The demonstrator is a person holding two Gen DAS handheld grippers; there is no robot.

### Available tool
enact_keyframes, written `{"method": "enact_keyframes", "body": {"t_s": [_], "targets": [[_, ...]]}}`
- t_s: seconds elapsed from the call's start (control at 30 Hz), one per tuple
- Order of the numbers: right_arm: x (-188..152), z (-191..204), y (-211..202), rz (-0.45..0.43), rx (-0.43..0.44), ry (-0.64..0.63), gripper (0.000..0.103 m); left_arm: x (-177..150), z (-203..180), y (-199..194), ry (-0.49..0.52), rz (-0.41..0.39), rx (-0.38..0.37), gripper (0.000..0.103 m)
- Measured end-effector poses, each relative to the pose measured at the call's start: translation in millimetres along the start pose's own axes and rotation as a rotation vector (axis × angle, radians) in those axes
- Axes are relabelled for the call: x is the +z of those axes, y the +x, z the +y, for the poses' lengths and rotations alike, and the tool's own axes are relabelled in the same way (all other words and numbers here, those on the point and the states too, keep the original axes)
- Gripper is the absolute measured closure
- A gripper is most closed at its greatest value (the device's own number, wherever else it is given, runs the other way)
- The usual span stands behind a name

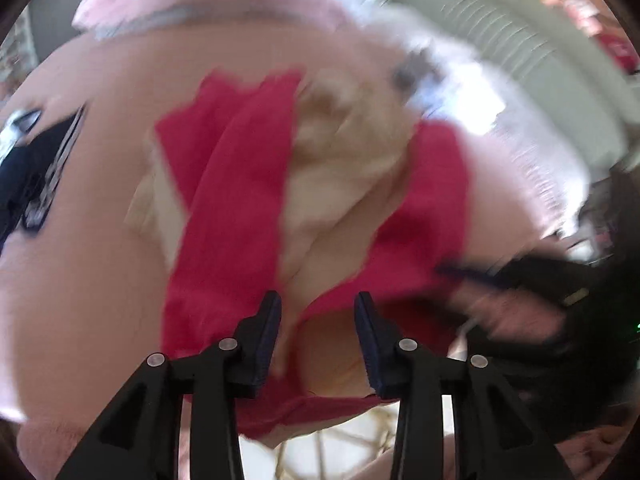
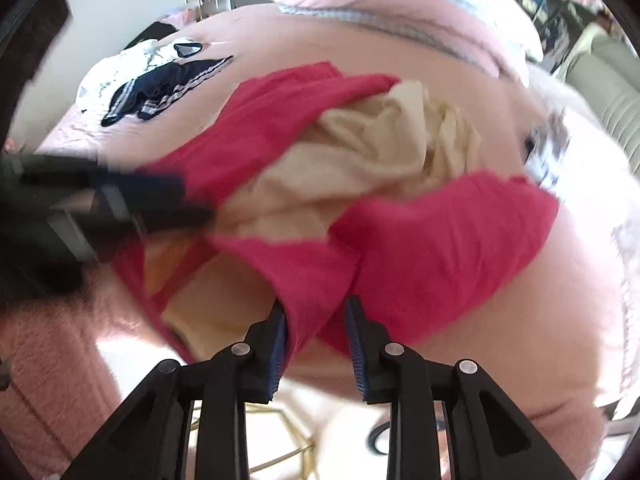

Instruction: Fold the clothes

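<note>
A red garment with a cream lining lies crumpled on a pink bed. In the left wrist view my left gripper hovers over its near hem, fingers apart, and I look into the garment's opening between them. It shows blurred at the left of the right wrist view, left gripper touching the hem. My right gripper has a fold of the red garment drawn down between its fingers and pinches it. The blurred right gripper shows at the garment's right edge.
A navy garment with white stripes and white cloth lie further back on the pink bed cover. Pink pillows sit at the head. A grey-green ribbed sofa stands to the right. Floor and a gold wire object show below the bed edge.
</note>
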State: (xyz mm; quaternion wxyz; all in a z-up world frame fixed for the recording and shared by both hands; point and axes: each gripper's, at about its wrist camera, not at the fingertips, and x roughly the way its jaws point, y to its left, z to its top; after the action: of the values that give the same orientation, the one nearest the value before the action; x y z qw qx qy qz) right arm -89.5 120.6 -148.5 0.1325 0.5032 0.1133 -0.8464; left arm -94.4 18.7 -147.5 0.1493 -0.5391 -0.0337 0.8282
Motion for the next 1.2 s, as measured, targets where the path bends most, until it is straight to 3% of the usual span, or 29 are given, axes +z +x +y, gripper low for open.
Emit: {"method": "enact_keyframes", "body": {"t_s": [0.1, 0.17, 0.23, 0.3, 0.43, 0.6, 0.77, 0.97, 1.07, 1.2], "targets": [[8, -3, 13, -0.012, -0.056, -0.026, 0.073, -18, 13, 6, -0.048, 0.050, 0.031, 0.069], [4, -15, 19, 0.012, -0.102, 0.036, 0.073, -32, 23, 7, -0.077, 0.074, 0.047, 0.069], [-4, -37, 15, 0.014, -0.024, 0.187, 0.073, -43, 30, 4, -0.095, 0.087, 0.035, 0.069], [-13, -51, 7, 0.008, 0.010, 0.260, 0.073, -52, 33, 3, -0.103, 0.111, 0.018, 0.069], [-24, -57, -31, -0.095, -0.014, 0.298, 0.073, -58, 20, 3, -0.055, 0.158, 0.017, 0.069], [-16, -57, -97, -0.315, -0.082, 0.301, 0.073, -40, -8, -41, -0.008, -0.061, -0.043, 0.068], [-15, -58, -123, -0.371, -0.064, 0.325, 0.073, -12, -13, -80, -0.056, -0.280, -0.126, 0.067], [-22, -62, -130, -0.391, -0.082, 0.348, 0.073, -11, -22, -29, 0.005, -0.119, -0.100, 0.064], [-25, -70, -131, -0.406, -0.079, 0.368, 0.073, -19, -28, -19, 0.013, -0.059, -0.132, 0.064], [-27, -78, -131, -0.427, -0.071, 0.395, 0.073, -33, -29, -13, 0.042, -0.055, 0.023, 0.053]]}}
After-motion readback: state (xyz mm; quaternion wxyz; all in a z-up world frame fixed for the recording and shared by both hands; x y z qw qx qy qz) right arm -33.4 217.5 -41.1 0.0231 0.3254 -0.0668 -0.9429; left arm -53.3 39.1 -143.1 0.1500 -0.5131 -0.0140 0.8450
